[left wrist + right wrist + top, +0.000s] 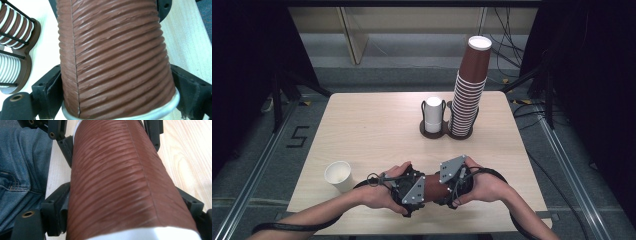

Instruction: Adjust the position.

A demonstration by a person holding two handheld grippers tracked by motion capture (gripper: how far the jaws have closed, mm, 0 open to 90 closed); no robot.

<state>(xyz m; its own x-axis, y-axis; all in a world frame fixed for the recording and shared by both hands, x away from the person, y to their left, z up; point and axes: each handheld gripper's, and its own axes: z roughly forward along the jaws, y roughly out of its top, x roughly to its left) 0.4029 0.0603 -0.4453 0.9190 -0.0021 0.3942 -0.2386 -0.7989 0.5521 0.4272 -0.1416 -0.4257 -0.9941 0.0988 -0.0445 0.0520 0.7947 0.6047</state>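
Grippers are both clamping the brown ribbed paper cup (432, 187) just above the table's near edge, left gripper (409, 192) at the rim, right gripper (453, 184) at the base, so pulling straight apart without crushing seems wise

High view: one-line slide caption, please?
Both claws, left and right, grip a brown ribbed cup lying sideways between them.

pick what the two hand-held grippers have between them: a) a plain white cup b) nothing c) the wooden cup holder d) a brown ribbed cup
d: the left hand-held gripper and right hand-held gripper each clamp an end of the brown ribbed cup, and both gripper views show its ribbed wall between the jaws.
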